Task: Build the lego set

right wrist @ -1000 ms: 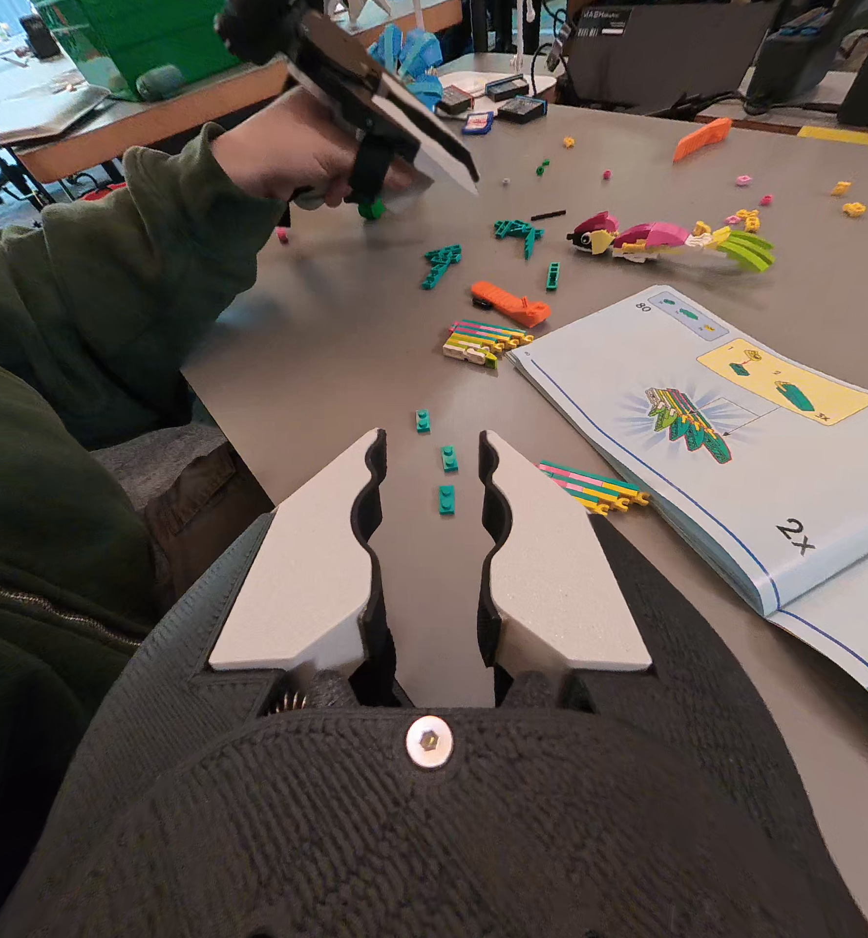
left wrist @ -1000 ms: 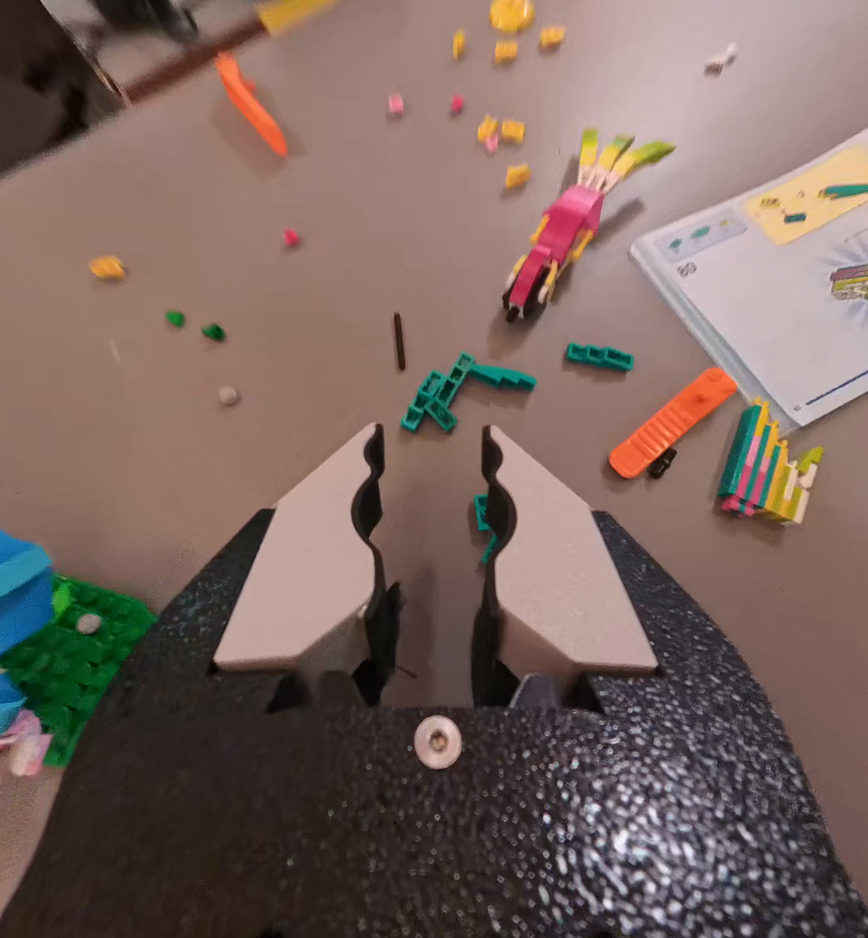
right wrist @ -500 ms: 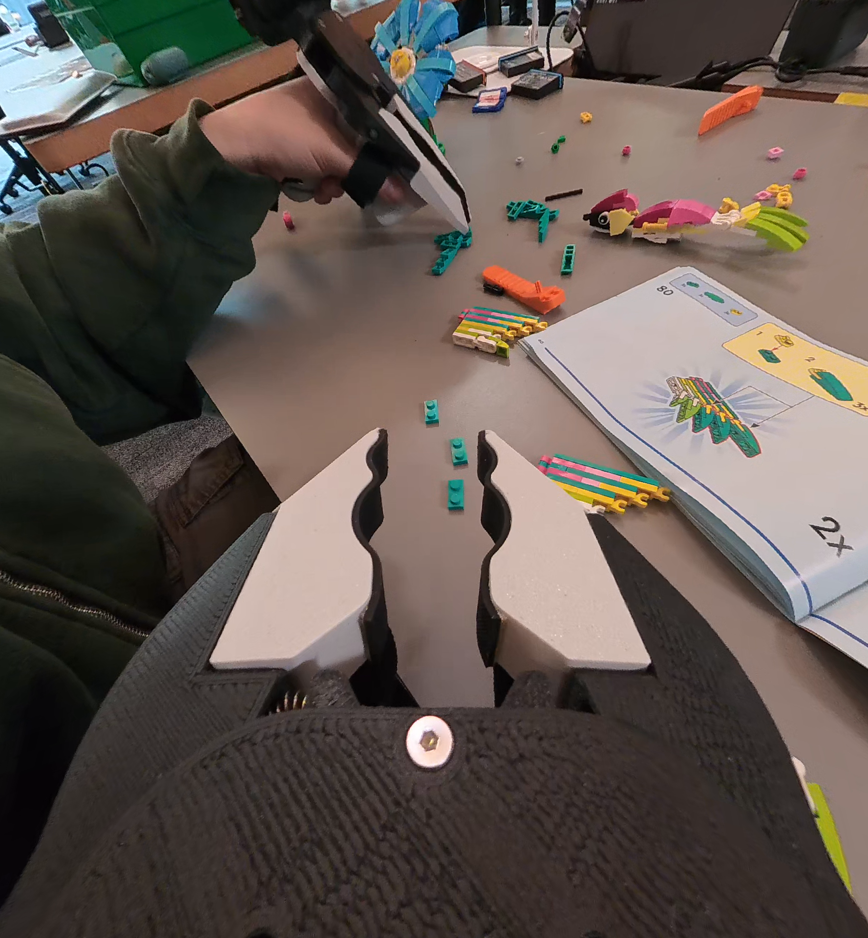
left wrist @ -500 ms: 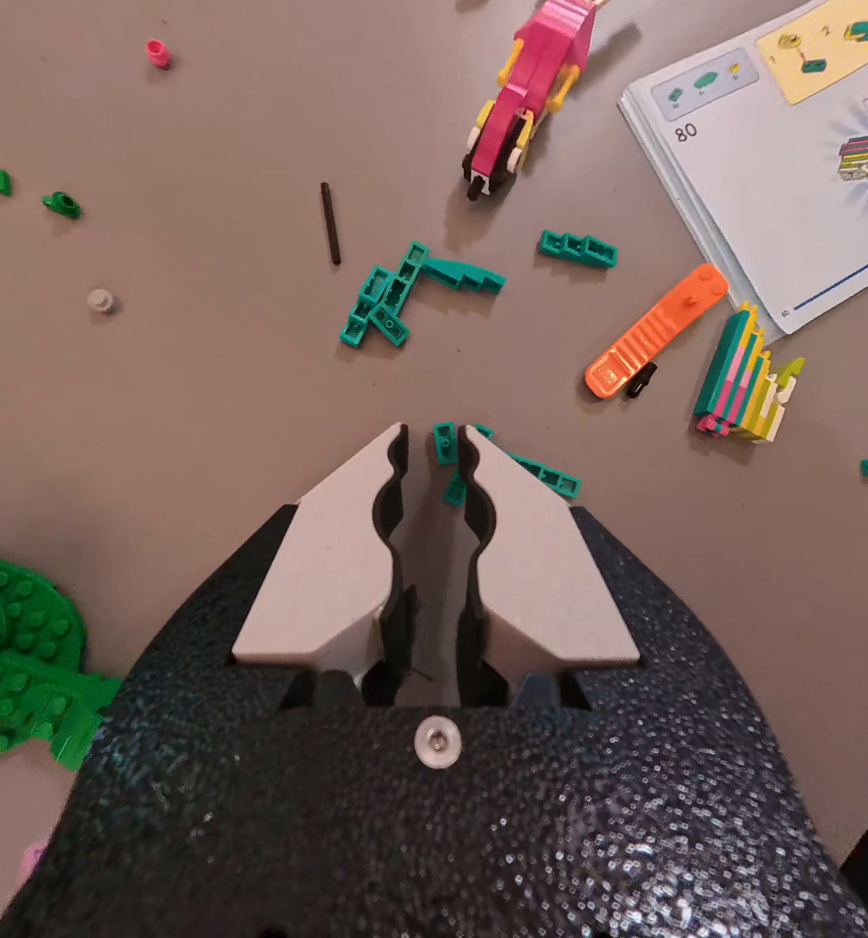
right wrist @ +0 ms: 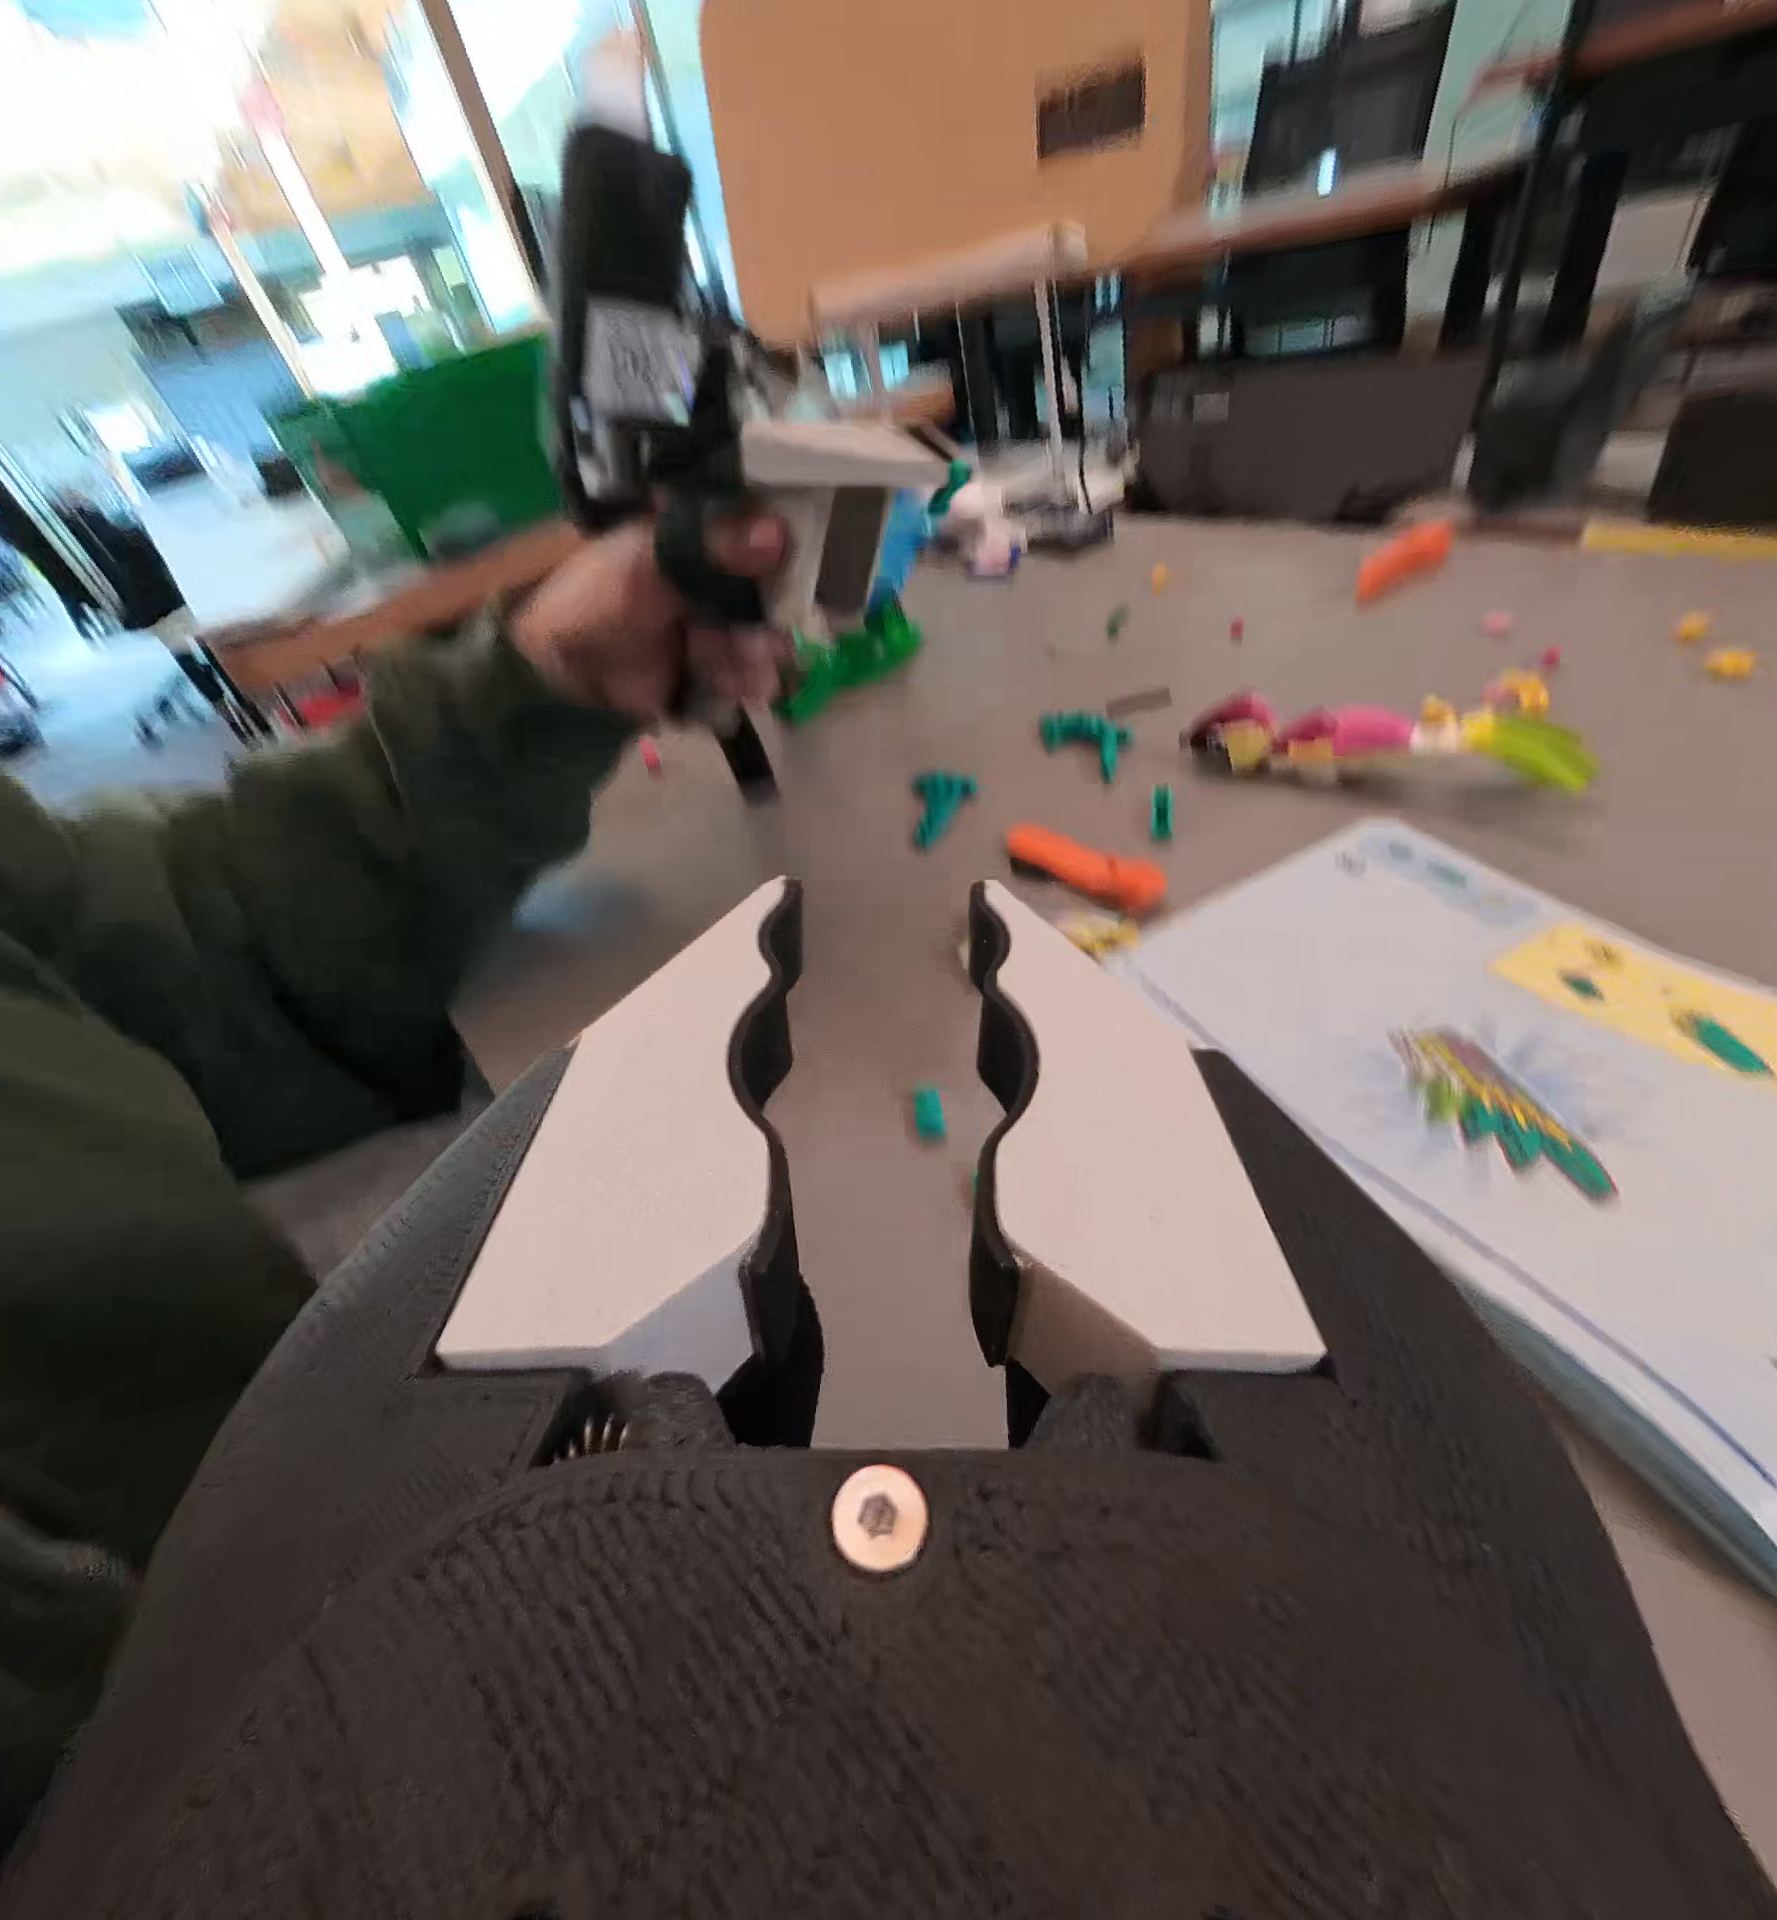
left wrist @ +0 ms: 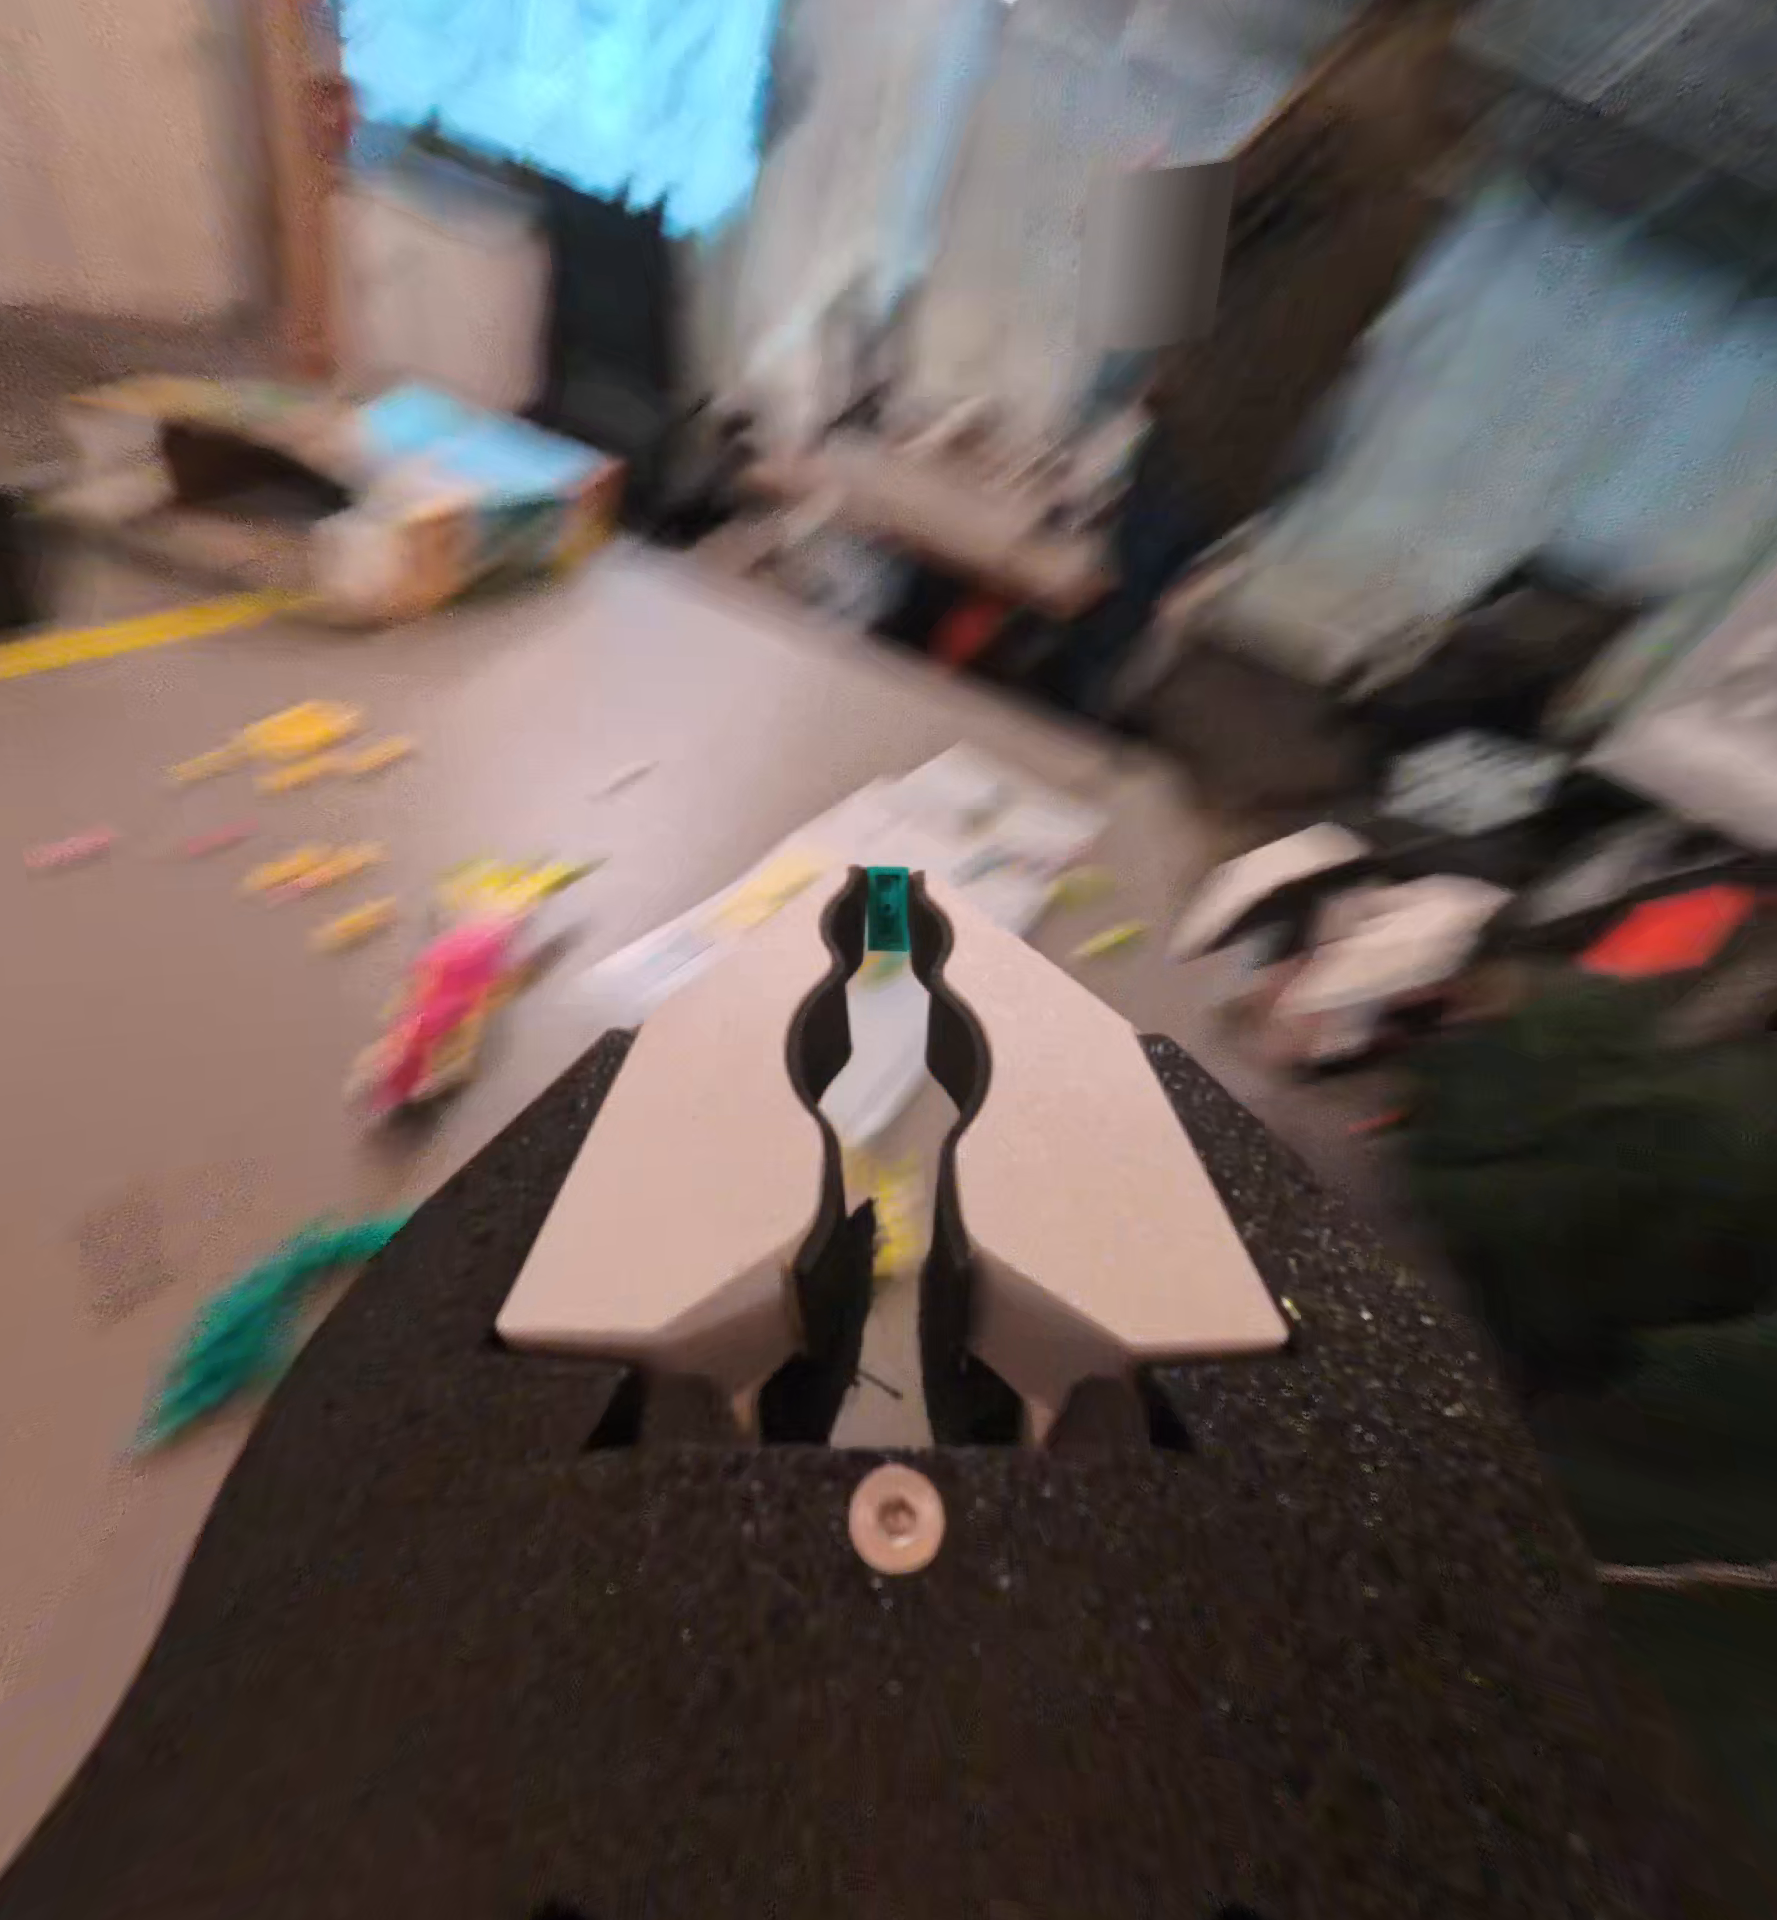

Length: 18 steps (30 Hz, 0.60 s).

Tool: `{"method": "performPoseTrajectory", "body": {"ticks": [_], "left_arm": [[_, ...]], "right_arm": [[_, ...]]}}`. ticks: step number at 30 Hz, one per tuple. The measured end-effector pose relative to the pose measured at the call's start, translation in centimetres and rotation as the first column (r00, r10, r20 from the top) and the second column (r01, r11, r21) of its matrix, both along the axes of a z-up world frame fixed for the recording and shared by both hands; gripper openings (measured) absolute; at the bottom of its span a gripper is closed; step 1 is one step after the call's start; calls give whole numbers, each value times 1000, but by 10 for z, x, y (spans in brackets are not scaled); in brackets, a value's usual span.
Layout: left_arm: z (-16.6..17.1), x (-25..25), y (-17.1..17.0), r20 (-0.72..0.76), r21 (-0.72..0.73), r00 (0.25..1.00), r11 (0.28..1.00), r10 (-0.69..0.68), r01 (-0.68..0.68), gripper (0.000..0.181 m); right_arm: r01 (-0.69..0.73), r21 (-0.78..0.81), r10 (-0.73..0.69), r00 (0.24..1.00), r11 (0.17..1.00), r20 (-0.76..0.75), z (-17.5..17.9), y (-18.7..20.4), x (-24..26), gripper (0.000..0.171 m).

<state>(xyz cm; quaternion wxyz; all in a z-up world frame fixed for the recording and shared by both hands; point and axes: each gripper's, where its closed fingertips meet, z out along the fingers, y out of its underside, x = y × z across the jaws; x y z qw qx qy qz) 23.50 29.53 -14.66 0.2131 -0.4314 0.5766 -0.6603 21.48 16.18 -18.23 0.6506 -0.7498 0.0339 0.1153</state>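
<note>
My left gripper (left wrist: 885,896) is shut on a small teal brick (left wrist: 885,910), pinched at the fingertips and lifted off the table; this view is heavily blurred. In the right wrist view the left gripper (right wrist: 925,473) shows raised and level, held by a hand in a green sleeve. My right gripper (right wrist: 884,904) is open and empty above the grey table (right wrist: 863,997). A small teal brick (right wrist: 929,1110) lies between its fingers on the table. The open instruction booklet (right wrist: 1486,1091) lies to the right.
A pink and yellow bird model (right wrist: 1383,738) lies at the far right. An orange brick separator (right wrist: 1086,862), teal pieces (right wrist: 941,802) and a bright green plate (right wrist: 842,665) lie mid-table. Loose yellow and pink bricks (right wrist: 1725,660) are scattered at the back.
My left gripper closed on a small teal brick on the table and swung up and level with it. My right gripper tilted up a little and stayed open.
</note>
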Motion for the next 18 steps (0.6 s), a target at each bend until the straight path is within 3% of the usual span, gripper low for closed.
{"method": "performPoseTrajectory", "body": {"ticks": [1,3,6,10,15,18], "left_arm": [[23,-12,-17,105,-162,986,976,-128,143,5],[54,-35,-35,310,-367,906,843,-289,394,5],[60,-50,-57,400,-448,817,689,-416,570,5],[51,-53,-84,407,-381,789,700,-460,604,5],[46,-52,-90,404,-356,793,720,-455,595,5],[42,-50,-93,380,-359,802,726,-460,586,5]], "right_arm": [[6,79,-4,1000,997,-25,15,7,-2,29],[-9,217,24,997,976,-67,43,19,-10,26],[-83,300,123,986,950,-116,69,38,-28,26],[-126,252,157,982,960,-107,74,59,-41,27],[-113,224,136,986,968,-91,73,62,-41,7],[-111,199,129,988,974,-80,68,60,-39,6]]}}
